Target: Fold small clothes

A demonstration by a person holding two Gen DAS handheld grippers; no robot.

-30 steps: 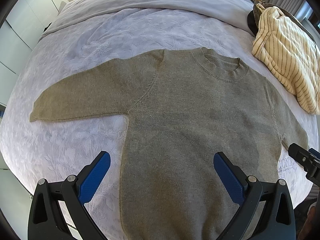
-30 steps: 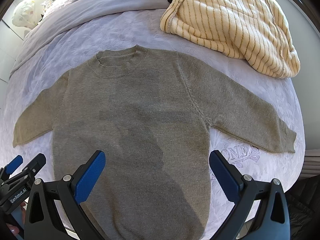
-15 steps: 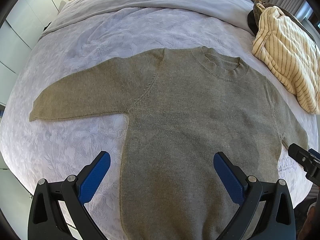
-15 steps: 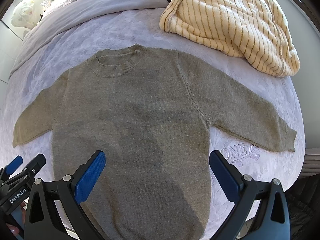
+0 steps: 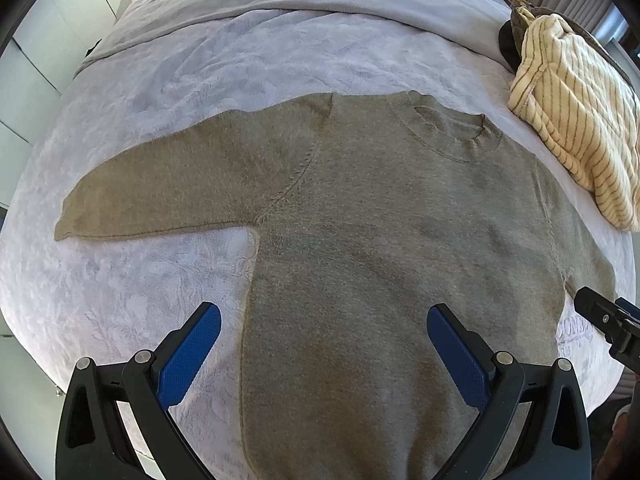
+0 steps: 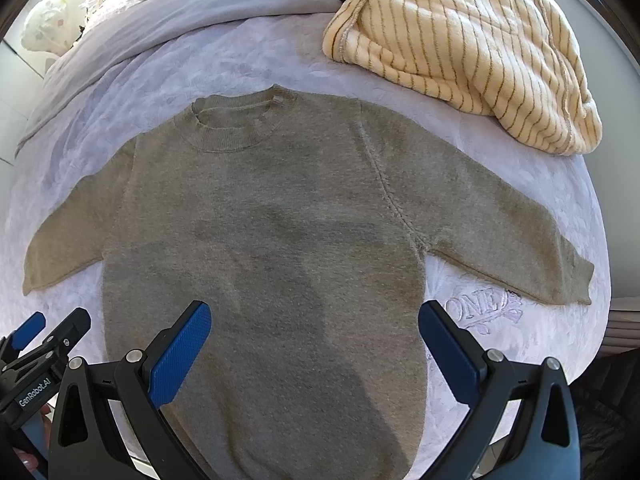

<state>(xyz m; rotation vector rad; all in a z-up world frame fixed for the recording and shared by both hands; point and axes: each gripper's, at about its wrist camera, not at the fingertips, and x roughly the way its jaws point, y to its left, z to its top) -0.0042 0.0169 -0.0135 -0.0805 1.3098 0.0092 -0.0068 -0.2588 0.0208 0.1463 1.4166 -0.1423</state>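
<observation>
An olive-grey knit sweater [image 5: 392, 232] lies flat and face up on the bed, both sleeves spread out; it also shows in the right wrist view [image 6: 280, 232]. My left gripper [image 5: 324, 340] is open and empty, held above the sweater's lower left side. My right gripper [image 6: 314, 336] is open and empty above the sweater's lower body. The right gripper's tip shows at the right edge of the left wrist view [image 5: 608, 320]; the left gripper shows at the lower left of the right wrist view [image 6: 36, 356].
A cream striped garment [image 6: 472, 40] lies heaped at the bed's far right, also in the left wrist view [image 5: 576, 128]. The lilac embossed bedspread [image 5: 140, 288] covers the bed; a folded grey duvet [image 5: 300, 4] lies across the far end. The bed's edge runs close below the grippers.
Almost nothing has changed. Both grippers stay open and hover in place; the view has shifted only very slightly.
</observation>
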